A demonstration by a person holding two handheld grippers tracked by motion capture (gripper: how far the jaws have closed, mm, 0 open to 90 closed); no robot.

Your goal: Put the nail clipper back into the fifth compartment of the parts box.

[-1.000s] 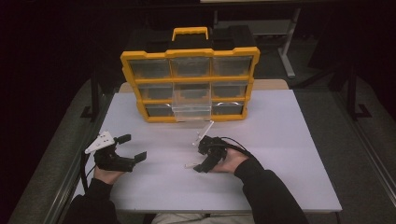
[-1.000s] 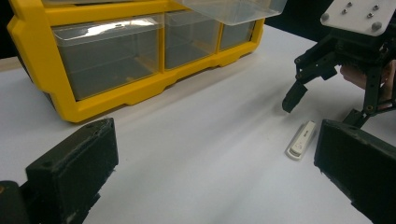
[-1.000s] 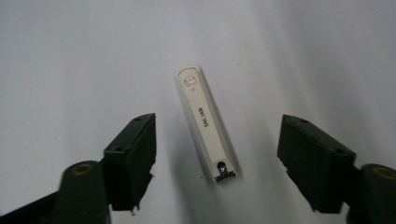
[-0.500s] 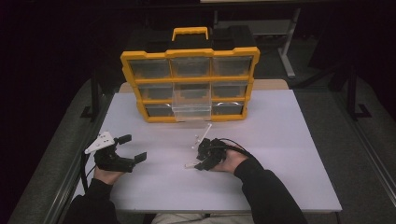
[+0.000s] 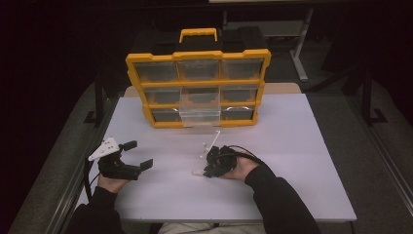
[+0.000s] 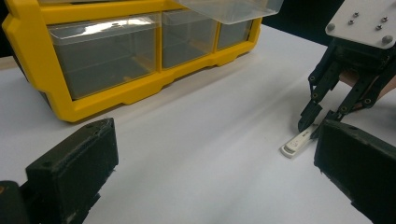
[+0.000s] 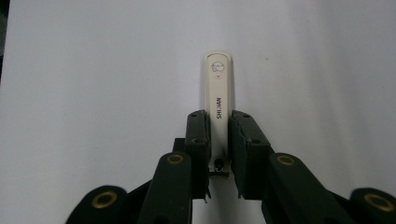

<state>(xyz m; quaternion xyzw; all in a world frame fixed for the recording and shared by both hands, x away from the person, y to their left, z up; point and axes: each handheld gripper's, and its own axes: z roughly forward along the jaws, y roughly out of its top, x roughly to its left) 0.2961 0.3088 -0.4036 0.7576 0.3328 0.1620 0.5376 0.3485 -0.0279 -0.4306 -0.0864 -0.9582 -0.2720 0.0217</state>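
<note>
- The right gripper [image 7: 218, 135] has just been closing, and its jaws now clamp a cream-white nail clipper [image 7: 218, 93] by its rear end, pads pressed on either flank.
- The clipper's long axis runs straight out along the jaws, and its free end pokes forward past the fingertips, so any lift will carry it out in line with the hand.
- From the high view, the clipper [image 5: 197, 172] lies flat on the white table [image 5: 302, 146], in front of the person, and its tip points toward the left gripper [image 5: 139, 155].
- The right hand is plainly the nearer one; it is on the thing. The left gripper sits apart, jaws spread wide and holding nothing.
- The look of it: slim, flat, rounded at the far end, with a small emblem there and dark lettering down the lever; a metal pivot shows between the jaws.
- Beyond, the yellow organiser [image 5: 197, 85] stands near the far edge of the table, one clear drawer [image 5: 199, 108] pulled out in the middle. I judge that a likely destination.
- The left gripper view shows the clipper [image 6: 299, 142] touching the table under the right gripper's tips.
</note>
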